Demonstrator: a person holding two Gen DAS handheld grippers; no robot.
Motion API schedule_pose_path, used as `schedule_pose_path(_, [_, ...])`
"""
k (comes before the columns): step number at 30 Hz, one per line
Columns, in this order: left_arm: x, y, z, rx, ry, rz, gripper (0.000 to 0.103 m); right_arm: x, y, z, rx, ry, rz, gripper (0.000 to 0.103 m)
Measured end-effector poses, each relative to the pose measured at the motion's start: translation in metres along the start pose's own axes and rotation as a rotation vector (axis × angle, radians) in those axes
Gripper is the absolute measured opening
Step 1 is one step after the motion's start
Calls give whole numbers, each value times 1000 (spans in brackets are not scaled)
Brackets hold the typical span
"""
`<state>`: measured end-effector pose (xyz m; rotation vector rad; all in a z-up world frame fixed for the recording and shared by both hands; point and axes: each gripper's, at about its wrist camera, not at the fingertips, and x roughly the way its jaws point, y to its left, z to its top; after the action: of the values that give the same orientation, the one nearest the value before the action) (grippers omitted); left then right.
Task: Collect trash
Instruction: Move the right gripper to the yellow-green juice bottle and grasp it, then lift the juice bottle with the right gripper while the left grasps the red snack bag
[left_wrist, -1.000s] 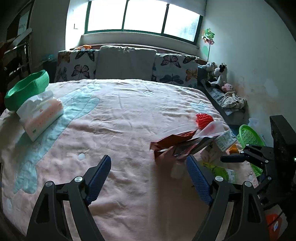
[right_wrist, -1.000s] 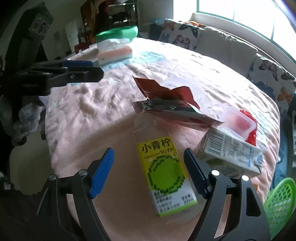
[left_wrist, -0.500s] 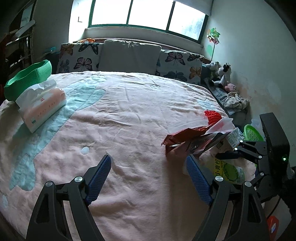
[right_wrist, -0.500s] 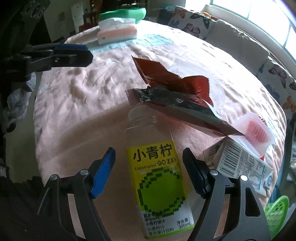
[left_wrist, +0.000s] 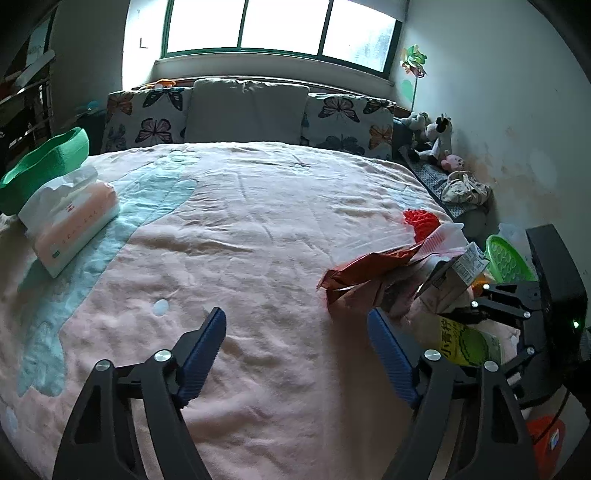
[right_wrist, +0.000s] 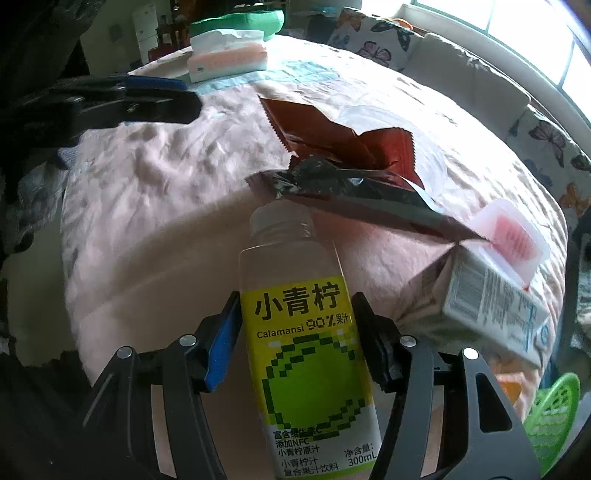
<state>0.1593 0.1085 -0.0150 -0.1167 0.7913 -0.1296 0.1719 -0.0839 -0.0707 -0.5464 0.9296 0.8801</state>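
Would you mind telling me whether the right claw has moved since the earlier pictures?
Yes. The right claw has advanced along the juice bottle lying on the bed, and its fingers now press the bottle's label.

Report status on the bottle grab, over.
Right gripper shut on juice bottle. Left gripper open, empty over bedspread. Dark wrapper overlaps bottle's neck end.
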Motion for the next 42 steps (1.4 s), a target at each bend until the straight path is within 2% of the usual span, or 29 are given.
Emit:
schedule_pose_path(9, [-7,-14,8,41,-26,-12,73,-32,11,-25,68,-54,0,59])
schedule_pose_path(18, [-12,-28,25,92,-63,-16,69,-78,11,-49,170,-151,-23,59])
schedule_pose_path(25, [9,-36,22,203,-46,-32,67,-103,-4,-66,273,-214,-48,59])
schedule_pose_path(30, [27,-34,19,259,-29,-63,65,-108,-15,-72,334,-221,-57,59])
schedule_pose_path(33, [37,-36,19,304,-24,-85,57,-108,-19,-75,364,-222,-64,59])
schedule_pose_path(38, [48,-35,20,322,-17,-133,42,-110,-23,-79,398,-225,-85,59])
schedule_pose_path(41, [49,-37,18,330,-20,-154,31,-112,-25,-82,415,-230,-88,59])
schedule_pose_path(42, [49,-37,18,330,-20,-157,25,-112,-25,-83,421,-232,-91,59])
